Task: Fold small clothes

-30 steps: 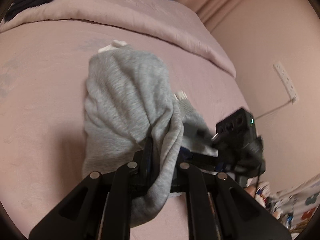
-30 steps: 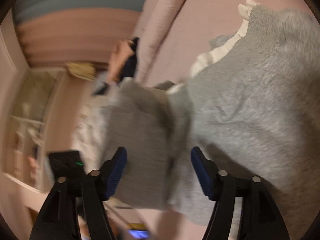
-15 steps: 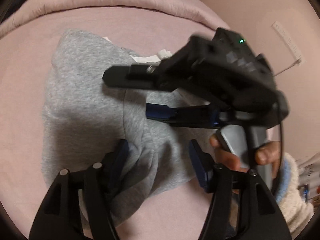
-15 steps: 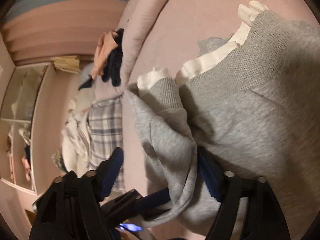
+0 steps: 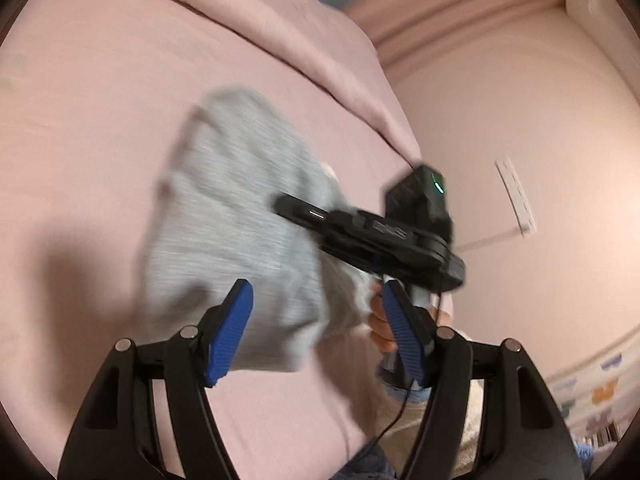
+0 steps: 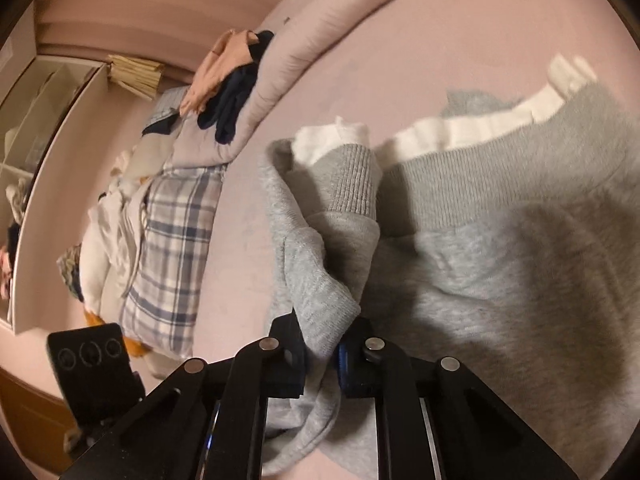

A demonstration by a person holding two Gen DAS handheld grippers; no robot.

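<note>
A small grey sweatshirt [image 5: 240, 216] with white trim lies on the pink bed [image 5: 80, 120]. My left gripper [image 5: 316, 332] is open and empty, hovering above the garment's near edge. In the right wrist view my right gripper [image 6: 322, 354] is shut on a fold of the grey sweatshirt [image 6: 500, 240], on the sleeve with the ribbed cuff [image 6: 352, 180]. The right gripper's black body [image 5: 380, 236] also shows in the left wrist view, lying across the garment's right side.
A rolled pink duvet [image 6: 320, 40] runs along the bed's far side. Peach and navy clothes [image 6: 228, 76] lie on it, beside a plaid garment [image 6: 172, 256] and white laundry. A pink wall with a power strip [image 5: 516, 200] stands to the right.
My left gripper let go of the sweatshirt, opened and pulled back. My right gripper closed on the sleeve fold. The garment now lies flatter on the bed.
</note>
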